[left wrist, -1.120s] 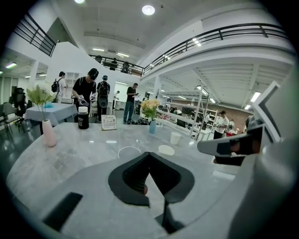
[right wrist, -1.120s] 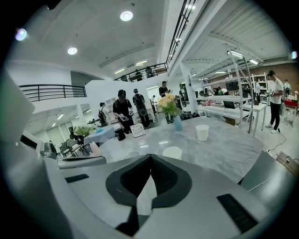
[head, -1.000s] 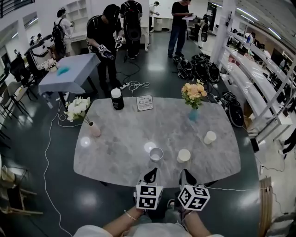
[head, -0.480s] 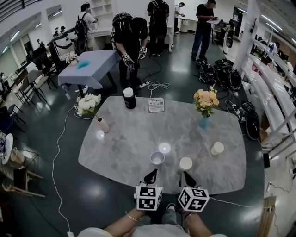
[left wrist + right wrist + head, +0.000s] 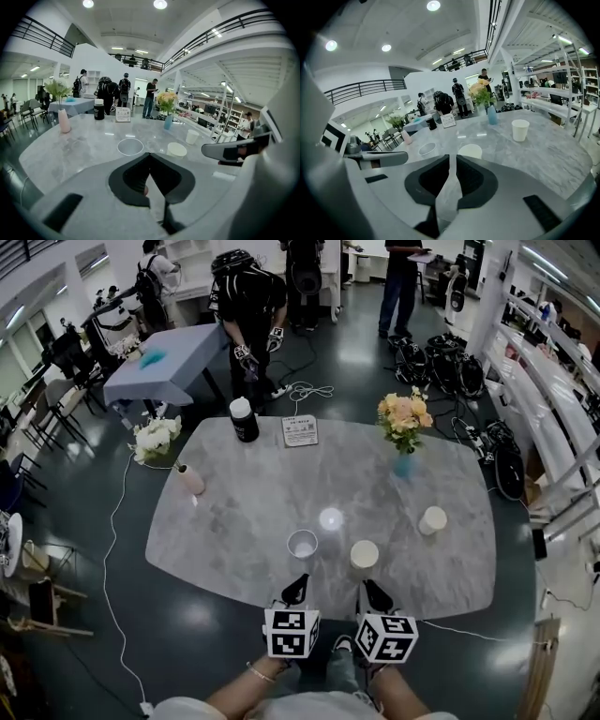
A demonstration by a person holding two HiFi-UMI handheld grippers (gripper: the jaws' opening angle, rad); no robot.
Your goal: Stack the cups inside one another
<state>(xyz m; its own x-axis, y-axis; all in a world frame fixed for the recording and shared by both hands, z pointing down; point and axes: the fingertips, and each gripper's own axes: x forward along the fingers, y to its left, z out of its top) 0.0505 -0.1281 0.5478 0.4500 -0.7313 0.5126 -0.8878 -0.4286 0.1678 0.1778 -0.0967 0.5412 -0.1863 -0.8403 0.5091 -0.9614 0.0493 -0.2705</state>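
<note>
Three cups stand on the grey marble table. A pale grey cup and a cream cup sit side by side near the front edge. The other cream cup stands alone further right. My left gripper hovers shut and empty just short of the grey cup. My right gripper is also shut and empty, just short of the near cream cup. Neither gripper touches a cup.
At the table's far side stand a black canister, a small sign card and a blue vase of orange flowers. A pink vase with white flowers is at the left. People and a cloth-covered table lie beyond.
The head view has swung a little. Both grippers have eased forward and down near the table's front edge, jaws still shut. The cups have not moved.
</note>
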